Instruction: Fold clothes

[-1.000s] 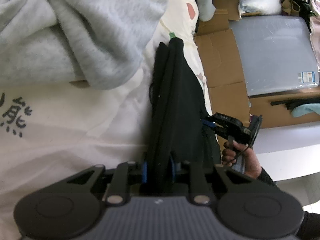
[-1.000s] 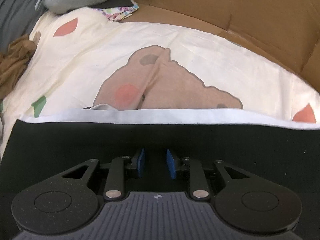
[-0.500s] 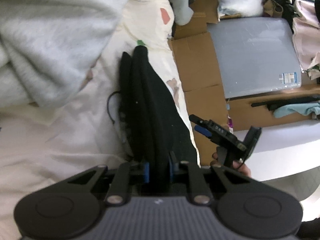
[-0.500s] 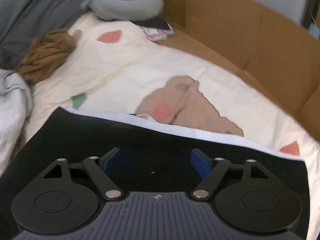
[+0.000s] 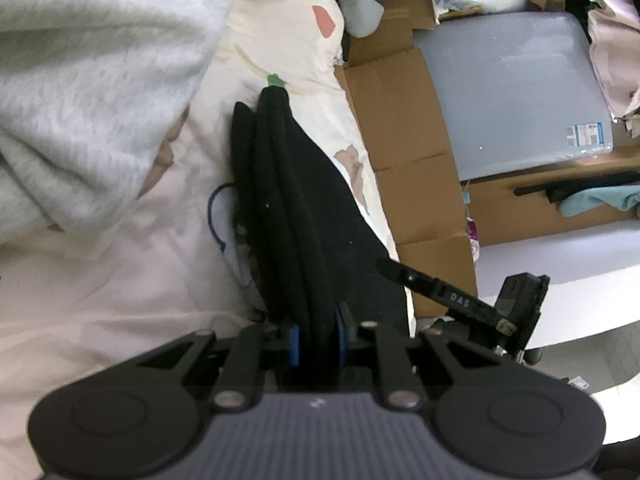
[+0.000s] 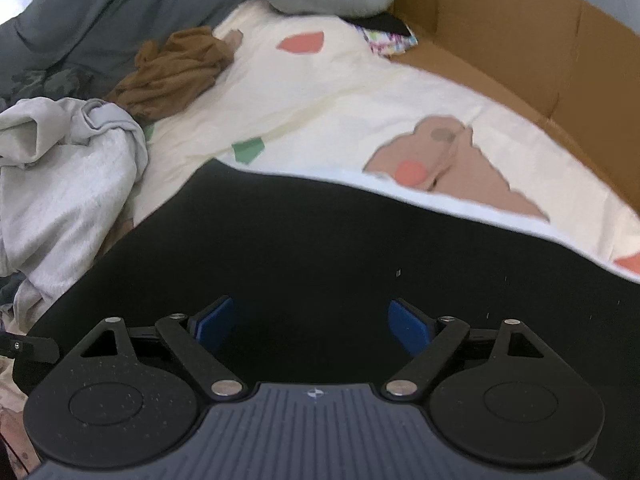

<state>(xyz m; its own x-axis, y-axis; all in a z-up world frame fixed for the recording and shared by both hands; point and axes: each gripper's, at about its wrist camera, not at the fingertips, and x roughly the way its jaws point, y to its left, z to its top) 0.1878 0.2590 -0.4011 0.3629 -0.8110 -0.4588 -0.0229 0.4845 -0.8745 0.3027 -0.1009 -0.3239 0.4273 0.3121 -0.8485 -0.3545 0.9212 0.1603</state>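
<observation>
One black garment, two grippers: left gripper clenching garment's folded edge; right gripper pointing steeply down, jaws opening, gripping nothing.

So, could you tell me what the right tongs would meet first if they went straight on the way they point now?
Most likely the black garment: it fills the view ahead of the opening right tongs, nothing between them, though the gap is hard to judge.

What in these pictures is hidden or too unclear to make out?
- Left wrist view: the black garment hides where the left gripper pinches it.
- Same view: the label on the grey board is too small to read.
- Right wrist view: garment type; frame edges cut it.
</observation>
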